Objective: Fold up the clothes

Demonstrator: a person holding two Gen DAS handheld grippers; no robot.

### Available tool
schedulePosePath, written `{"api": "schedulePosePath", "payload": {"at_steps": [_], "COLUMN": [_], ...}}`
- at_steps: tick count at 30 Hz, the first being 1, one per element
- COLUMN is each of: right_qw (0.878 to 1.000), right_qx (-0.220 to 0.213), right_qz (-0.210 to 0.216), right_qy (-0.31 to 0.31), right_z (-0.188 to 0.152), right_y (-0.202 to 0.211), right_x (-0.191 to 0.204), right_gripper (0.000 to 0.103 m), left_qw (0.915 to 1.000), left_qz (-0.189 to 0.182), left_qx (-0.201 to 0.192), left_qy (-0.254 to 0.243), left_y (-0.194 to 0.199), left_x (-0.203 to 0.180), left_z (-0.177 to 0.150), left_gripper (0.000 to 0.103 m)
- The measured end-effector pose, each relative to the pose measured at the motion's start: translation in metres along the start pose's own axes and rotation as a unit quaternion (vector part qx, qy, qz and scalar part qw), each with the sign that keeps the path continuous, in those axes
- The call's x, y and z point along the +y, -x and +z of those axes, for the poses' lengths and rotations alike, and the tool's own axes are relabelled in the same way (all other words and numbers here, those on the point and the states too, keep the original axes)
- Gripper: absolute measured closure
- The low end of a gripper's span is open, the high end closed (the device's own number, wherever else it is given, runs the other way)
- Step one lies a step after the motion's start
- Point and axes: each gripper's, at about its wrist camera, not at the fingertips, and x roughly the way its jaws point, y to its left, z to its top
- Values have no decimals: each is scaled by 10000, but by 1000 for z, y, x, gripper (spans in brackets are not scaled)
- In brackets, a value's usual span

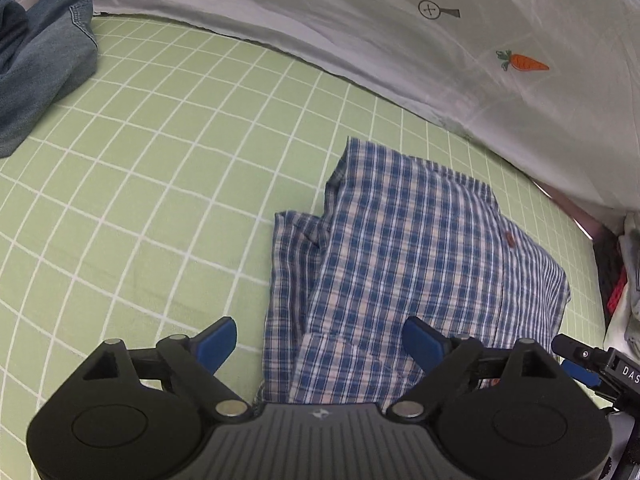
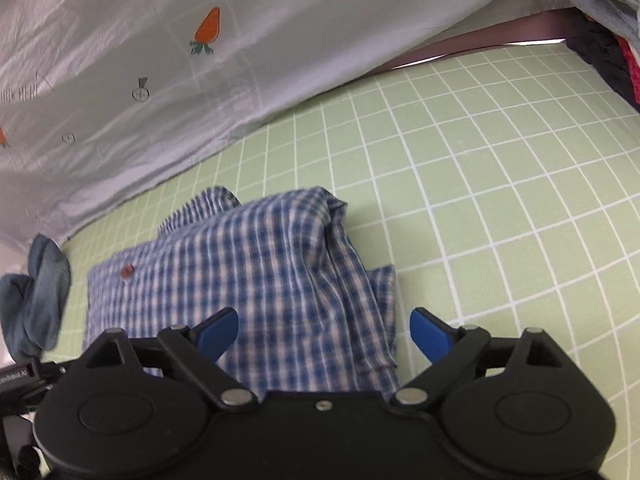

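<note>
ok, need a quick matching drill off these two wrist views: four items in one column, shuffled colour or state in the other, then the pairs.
Items:
1. plaid shirt
2. denim garment
3. bed sheet
4. left tongs

Descriptions:
A. green with a white grid
B. open, empty
C. blue and white check, folded
D. blue-grey, crumpled at the far edge

Pairs: 1-C, 2-D, 3-A, 4-B

Folded shirt [image 1: 404, 264] lying on the bed sheet [image 1: 160, 184], just ahead of both hand-held grippers. Left hand-held gripper [image 1: 320, 344] over its near edge, right hand-held gripper [image 2: 324, 338] likewise, fingers spread, gripping nothing. Denim garment [image 1: 36, 68] well apart at far left. Printed cloth [image 1: 360, 20] behind the shirt, along the sheet's far edge.
</note>
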Motion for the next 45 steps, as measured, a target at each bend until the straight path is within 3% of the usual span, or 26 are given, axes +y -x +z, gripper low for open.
{"api": "schedulePosePath", "payload": {"at_steps": [2, 14, 22, 26, 29, 31, 33, 34, 36, 38, 39, 41, 45], "right_qw": [9999, 9952, 9968, 9956, 9963, 9966, 9962, 9937, 9863, 9814, 9806, 9788, 9749], "right_qx": [77, 121, 41, -6, -15, 14, 110, 267, 471, 540, 527, 502, 451], "right_qz": [-86, 373, 483, 585, 614, 617, 718, 962, 1418, 1640, 1671, 1733, 1855], "right_qy": [94, -898, -640, -738, -606, -539, -485, -516, -706, -836, -881, -969, -1146], "right_z": [-8, -2, 8, 7, 4, 2, 0, -2, -10, -21, -28, -42, -70], "right_y": [-3, -37, -55, -60, -62, -64, -67, -69, -68, -58, -50, -34, -1], "right_x": [-1, -17, 0, 7, 18, 27, 36, 39, 44, 45, 45, 44, 43], "right_gripper": [9, 4, 0, 0, 0, 0, 0, 0, 11, 37, 58, 65, 66], "left_qw": [10000, 9992, 9982, 9951, 9920, 9895, 9867, 9852, 9819, 9782, 9765, 9743, 9698], "left_qz": [20, -224, -477, -837, -1092, -1262, -1431, -1516, -1684, -1852, -1929, -2039, -2256], "left_qx": [62, 254, 34, -8, 34, 62, 91, 105, 133, 161, 172, 172, 172], "left_qy": [-10, 208, 349, 531, 631, 697, 762, 795, 861, 926, 949, 938, 914], "left_y": [-6, -44, -54, -54, -49, -47, -44, -43, -40, -37, -34, -21, 7], "left_x": [1, 9, 9, 14, 14, 14, 15, 15, 15, 15, 16, 18, 22], "left_z": [-1, 15, 20, 15, 6, 0, -6, -9, -14, -20, -24, -38, -66], "left_gripper": [11, 6, 5, 7, 19, 32, 51, 61, 69, 73, 75, 77, 77]}}
